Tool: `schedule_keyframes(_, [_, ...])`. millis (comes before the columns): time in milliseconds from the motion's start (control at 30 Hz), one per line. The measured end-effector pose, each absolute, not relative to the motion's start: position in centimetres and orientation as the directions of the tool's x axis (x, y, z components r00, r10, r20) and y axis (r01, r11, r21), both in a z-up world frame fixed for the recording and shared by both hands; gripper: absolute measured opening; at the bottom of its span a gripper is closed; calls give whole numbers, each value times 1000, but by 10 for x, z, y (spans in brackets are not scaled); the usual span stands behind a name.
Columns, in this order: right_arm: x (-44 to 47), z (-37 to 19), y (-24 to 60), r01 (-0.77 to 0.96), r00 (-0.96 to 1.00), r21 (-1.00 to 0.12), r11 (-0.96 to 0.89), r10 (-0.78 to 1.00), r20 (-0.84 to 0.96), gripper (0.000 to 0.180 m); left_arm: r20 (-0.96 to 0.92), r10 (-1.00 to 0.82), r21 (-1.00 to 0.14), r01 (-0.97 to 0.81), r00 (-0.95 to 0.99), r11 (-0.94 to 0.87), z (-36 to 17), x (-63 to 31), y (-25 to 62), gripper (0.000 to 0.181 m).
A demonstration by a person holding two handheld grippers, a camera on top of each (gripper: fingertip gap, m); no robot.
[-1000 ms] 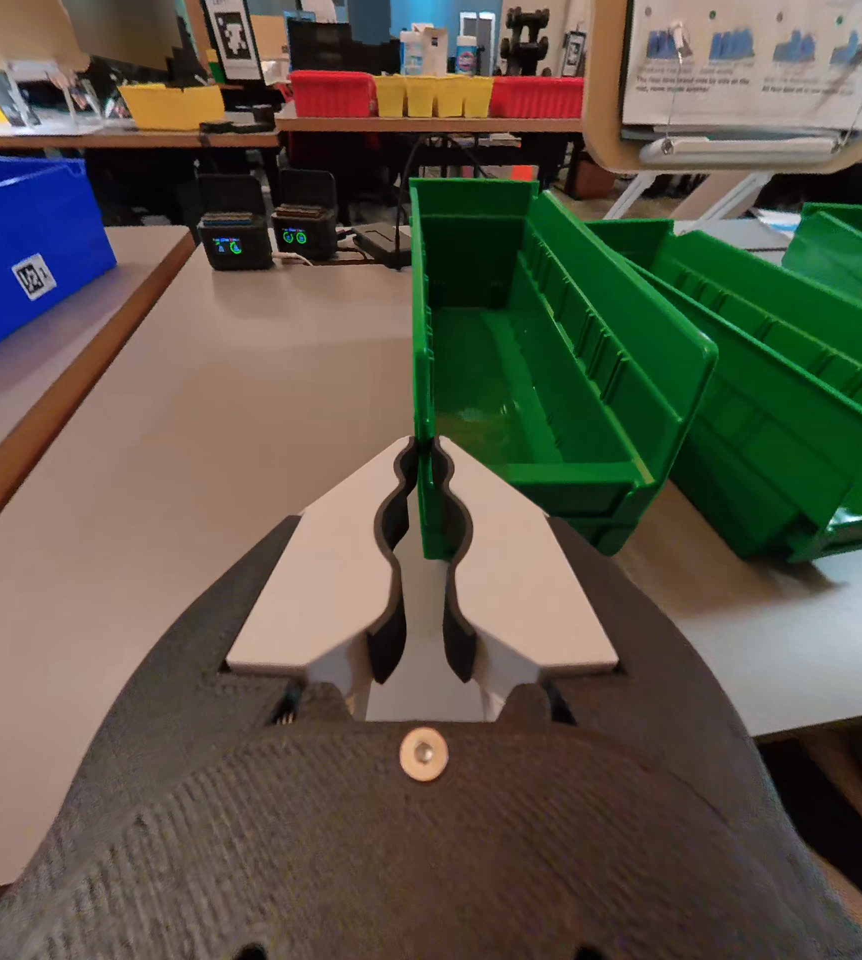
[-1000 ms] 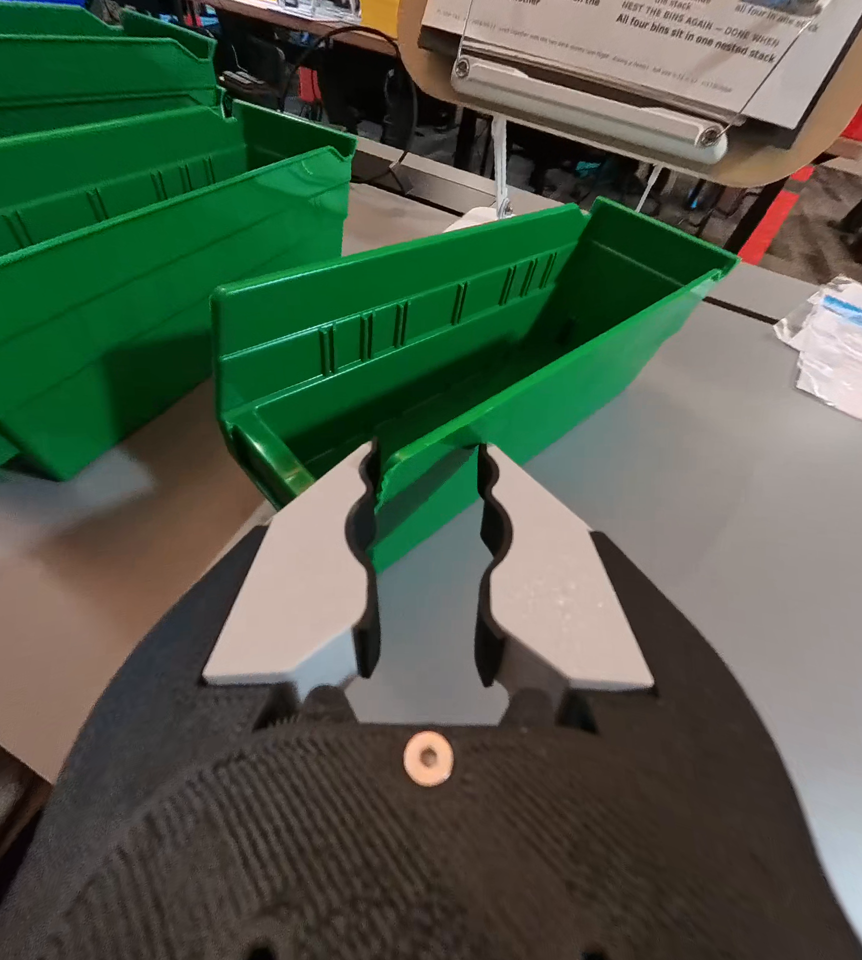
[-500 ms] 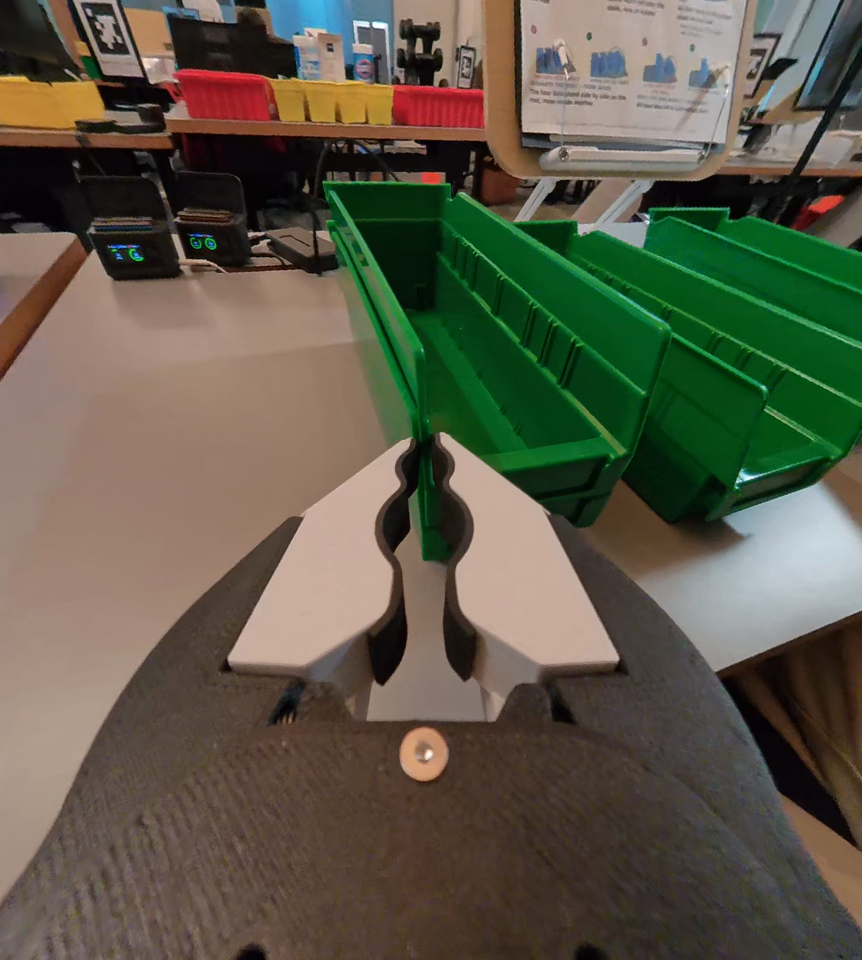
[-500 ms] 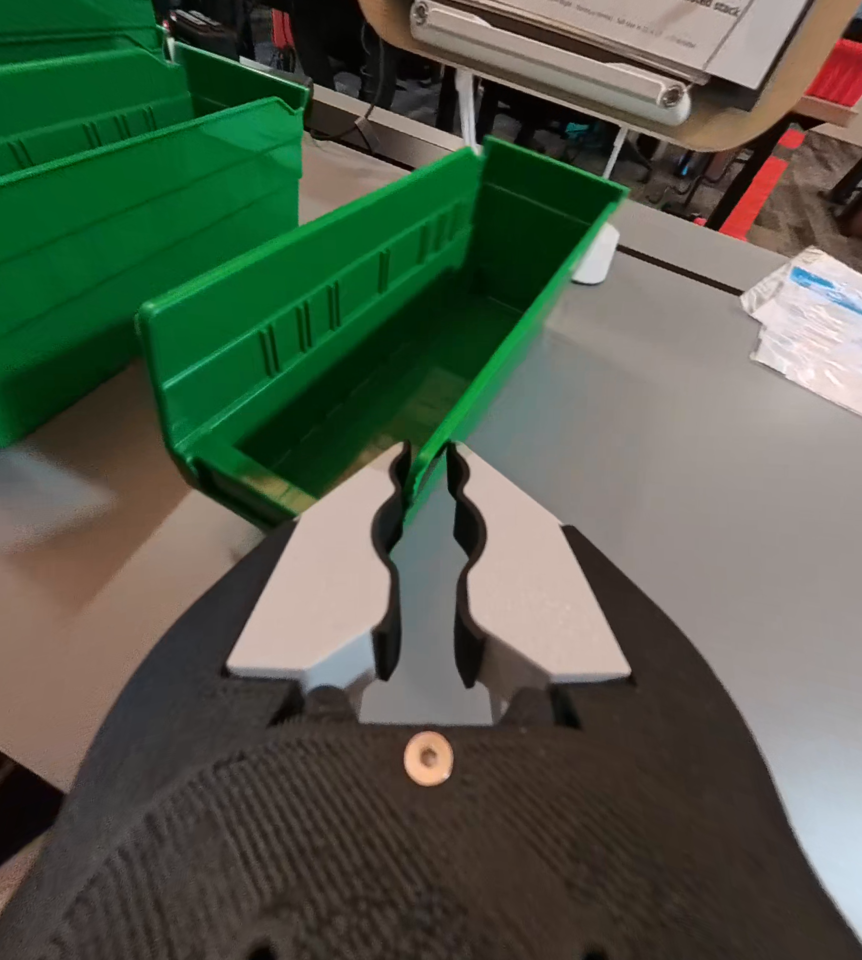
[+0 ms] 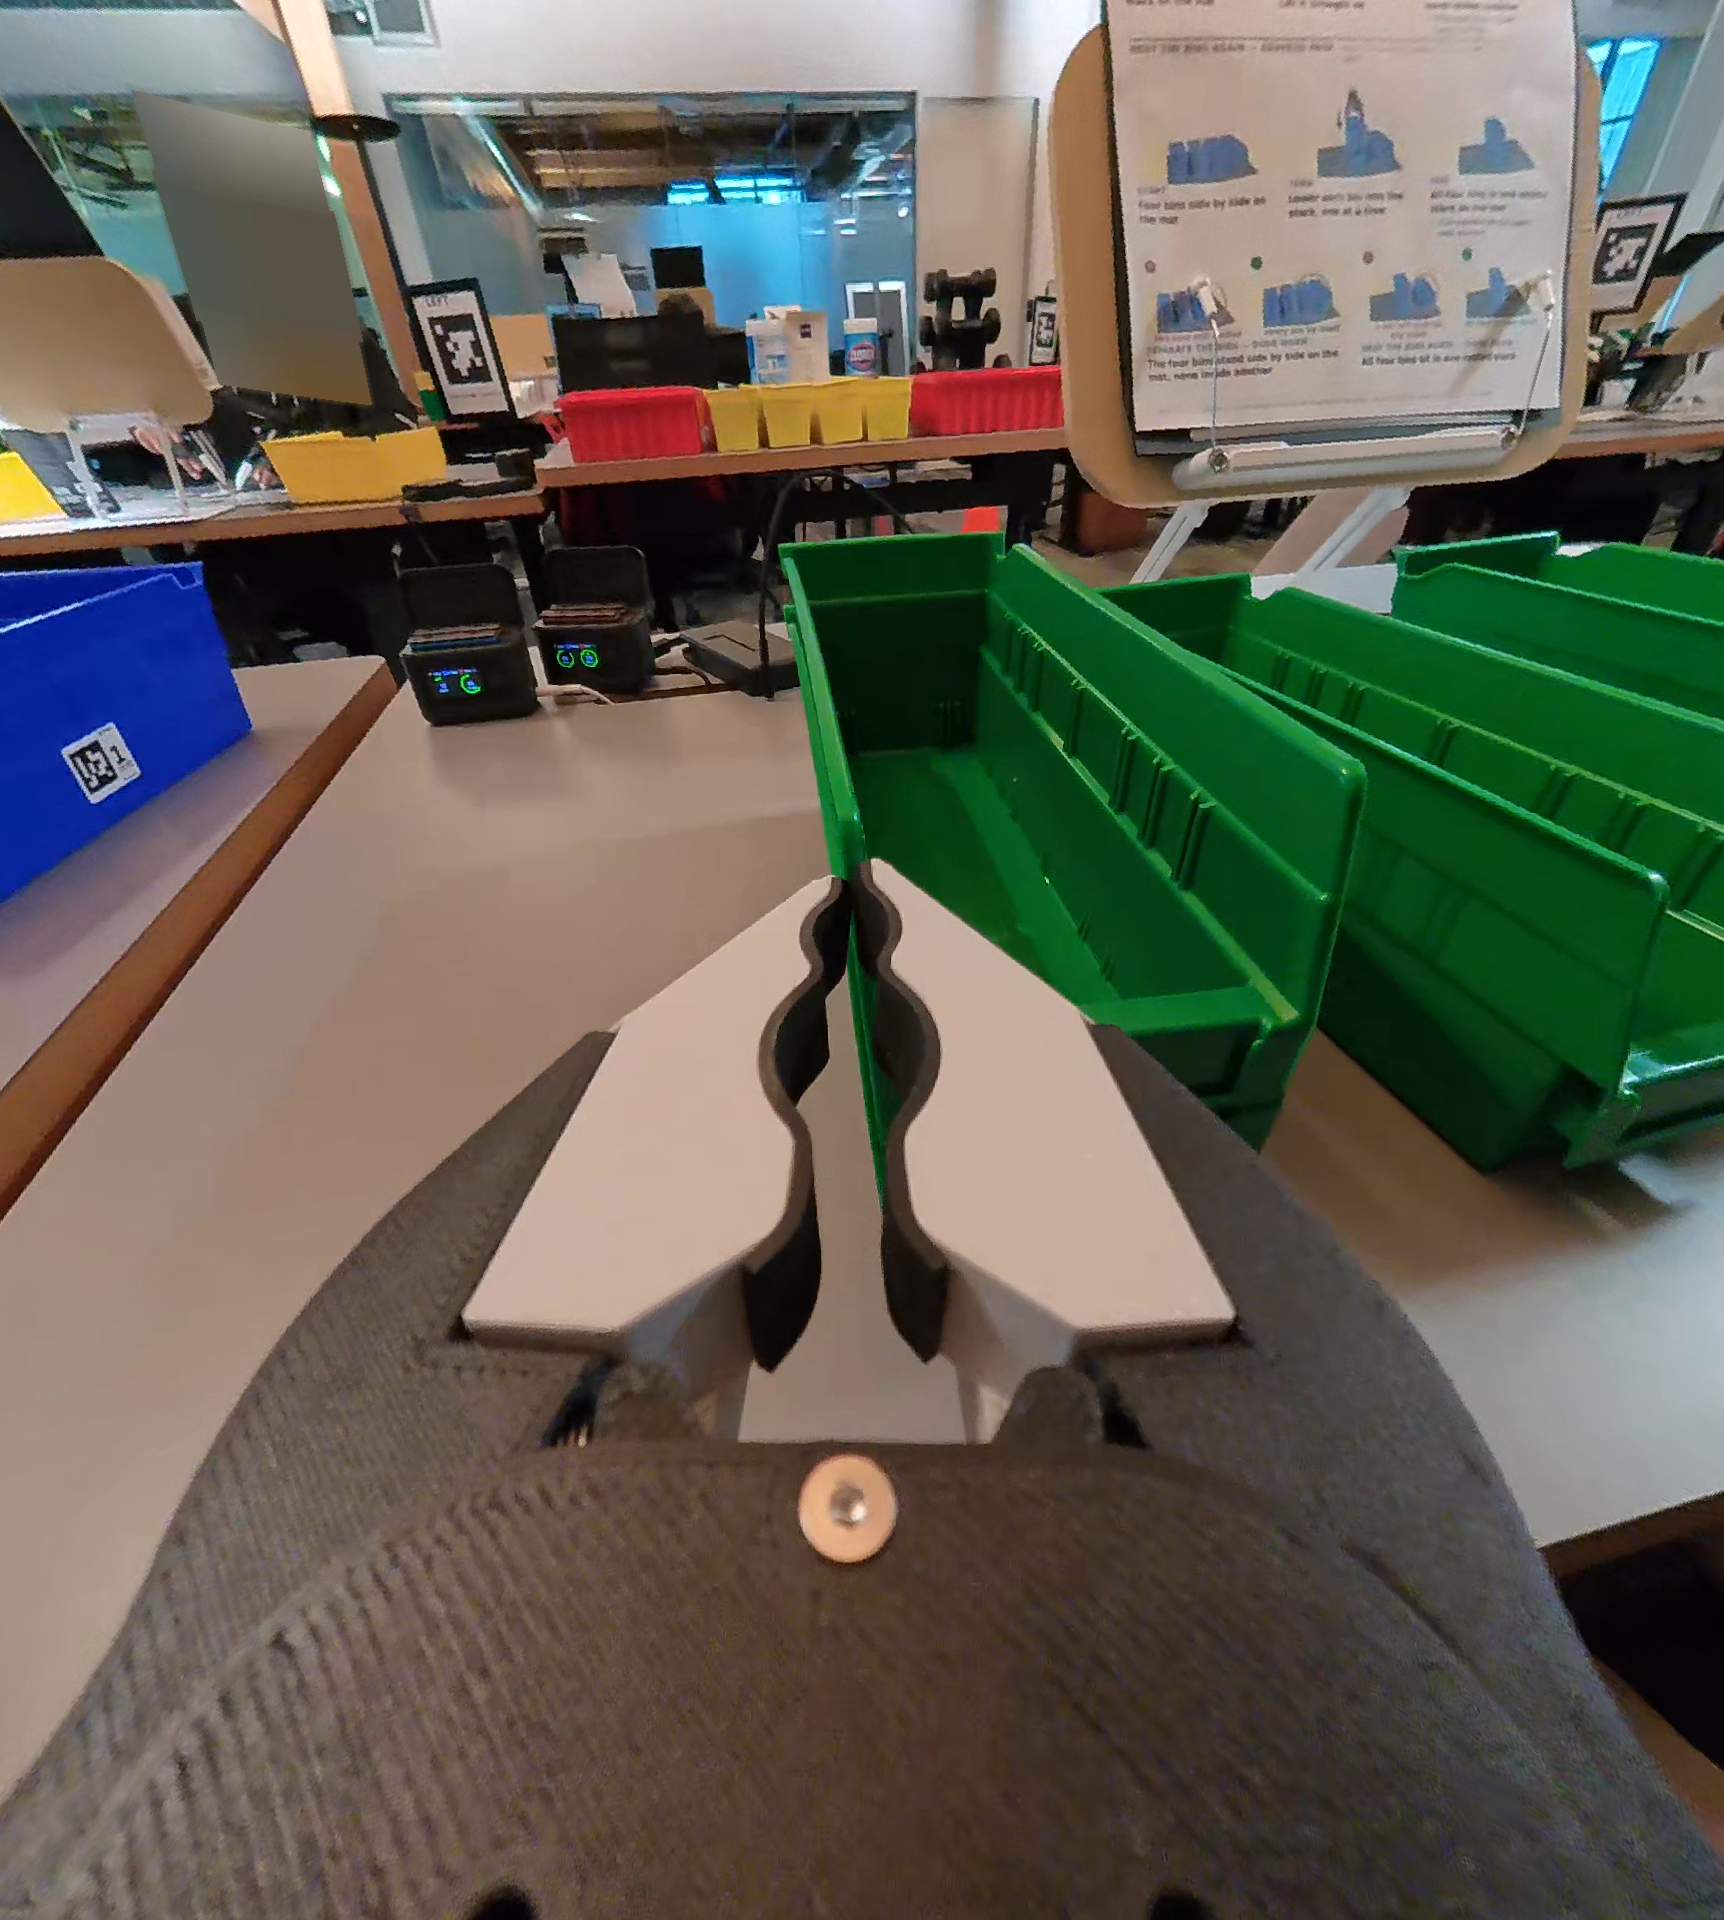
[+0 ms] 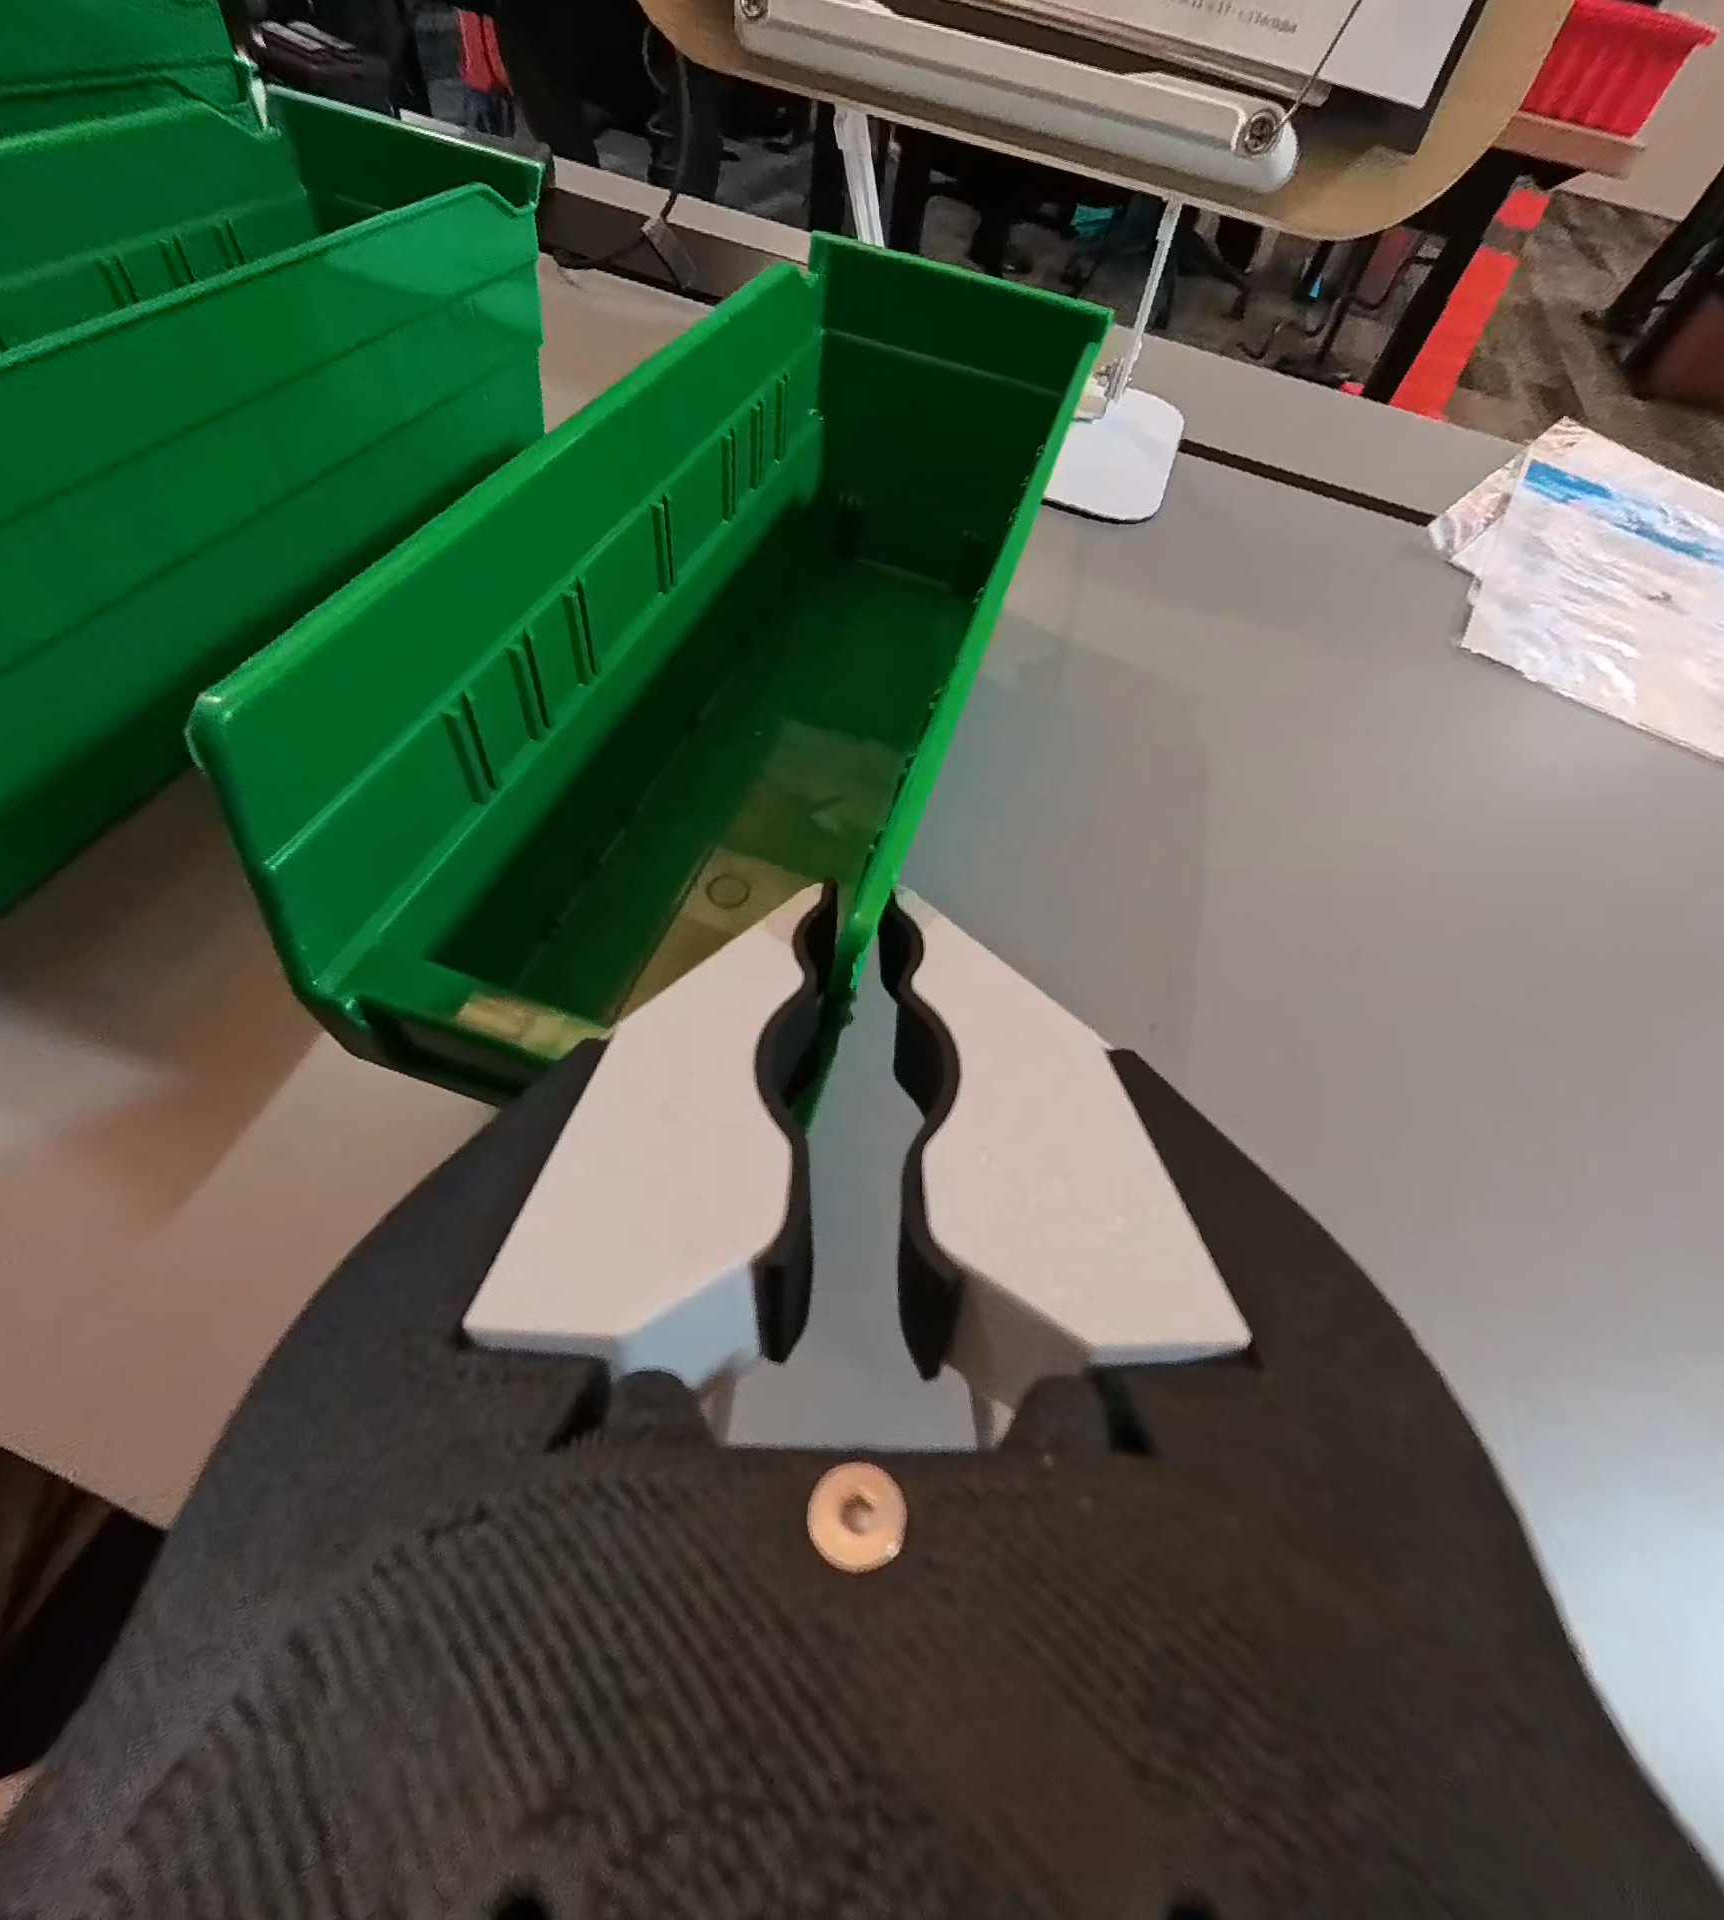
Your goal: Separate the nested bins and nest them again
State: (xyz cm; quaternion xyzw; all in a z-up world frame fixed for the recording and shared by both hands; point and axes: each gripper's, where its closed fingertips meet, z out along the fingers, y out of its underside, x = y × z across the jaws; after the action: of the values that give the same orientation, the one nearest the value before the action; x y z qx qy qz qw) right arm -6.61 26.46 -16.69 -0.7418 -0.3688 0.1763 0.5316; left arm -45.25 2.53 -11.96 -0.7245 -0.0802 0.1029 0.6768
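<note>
My left gripper (image 5: 853,883) is shut on the left wall of a long green bin (image 5: 1097,831) that stands on the grey table (image 5: 525,935). The front lip of a second bin (image 5: 1242,1117) shows just under it. Two more green bins (image 5: 1512,852) lie side by side to its right. My right gripper (image 6: 858,894) is shut on the right wall of a single green bin (image 6: 629,675) that points away from me over the table (image 6: 1357,935). Other green bins (image 6: 162,468) stand to its left.
A blue bin (image 5: 37,717) sits on the neighbouring table at left. Two black charger boxes (image 5: 468,665) stand at the back. An instruction board on a white stand (image 5: 1336,260) is behind the bins, and its base shows in the right wrist view (image 6: 1118,457). A plastic bag (image 6: 1647,603) lies at right.
My right gripper has shut on the bin's right wall, and that bin has swung to point straight away. My left gripper has stayed shut on its bin while the view shifted.
</note>
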Motion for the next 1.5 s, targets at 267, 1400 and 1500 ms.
schedule_keyframes(267, [-77, -151, 260, 253, 613, -959, -126, 788, 58, 45, -23, 293, -999, -8, 956, -53, -119, -459, 17, 12])
schedule_keyframes(1400, [-92, -155, 256, 237, 569, -961, -144, 822, 17, 42, -213, 401, -953, -99, 891, -285, -141, -477, 2, 5])
schedule_keyframes(1500, [-94, -155, 256, 242, 567, -960, -140, 824, 23, 41, -246, 393, -946, -132, 886, -295, -142, -475, 3, 6])
